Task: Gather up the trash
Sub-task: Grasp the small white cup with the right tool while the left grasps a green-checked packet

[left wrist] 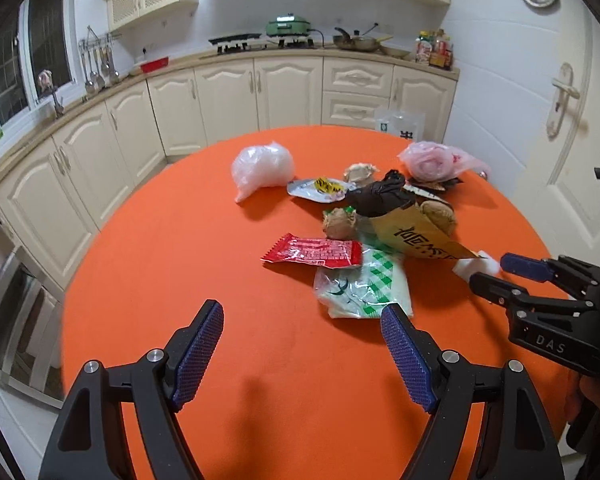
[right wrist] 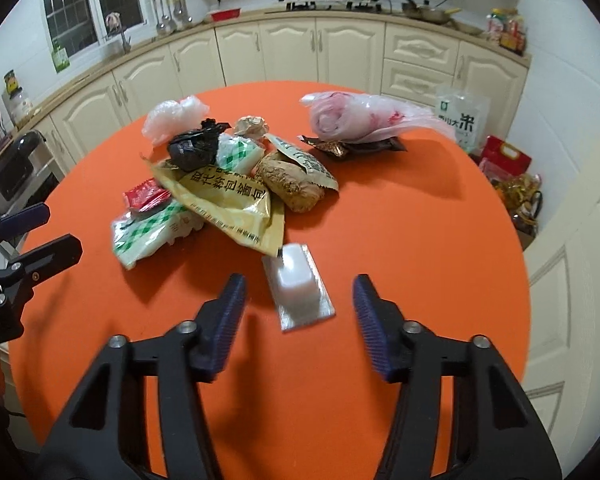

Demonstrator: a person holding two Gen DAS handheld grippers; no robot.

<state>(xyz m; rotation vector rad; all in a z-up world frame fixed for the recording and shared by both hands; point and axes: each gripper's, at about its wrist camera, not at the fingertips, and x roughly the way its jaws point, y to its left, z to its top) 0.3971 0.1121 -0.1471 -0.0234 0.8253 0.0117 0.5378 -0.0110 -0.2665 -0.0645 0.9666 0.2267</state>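
Trash lies in a heap on the round orange table (left wrist: 180, 272): a red wrapper (left wrist: 312, 251), a green-checked white packet (left wrist: 364, 284), a yellow paper bag (right wrist: 224, 200), a black bag (right wrist: 194, 146), a brown bun (right wrist: 290, 184), a clear bag (left wrist: 262, 168) and a pink bag (right wrist: 356, 118). A small white plastic tray (right wrist: 298, 286) lies apart, between the open fingers of my right gripper (right wrist: 298, 316), just ahead of the tips. My left gripper (left wrist: 302, 340) is open and empty, just short of the checked packet. The right gripper also shows in the left wrist view (left wrist: 488, 272).
Cream kitchen cabinets (left wrist: 228, 96) and a counter with a stove and pans curve behind the table. A rice bag (right wrist: 462, 120) and red boxes (right wrist: 506, 158) stand on the floor at the right, beside a white door (left wrist: 560, 120). A chair (left wrist: 8, 300) stands at the left.
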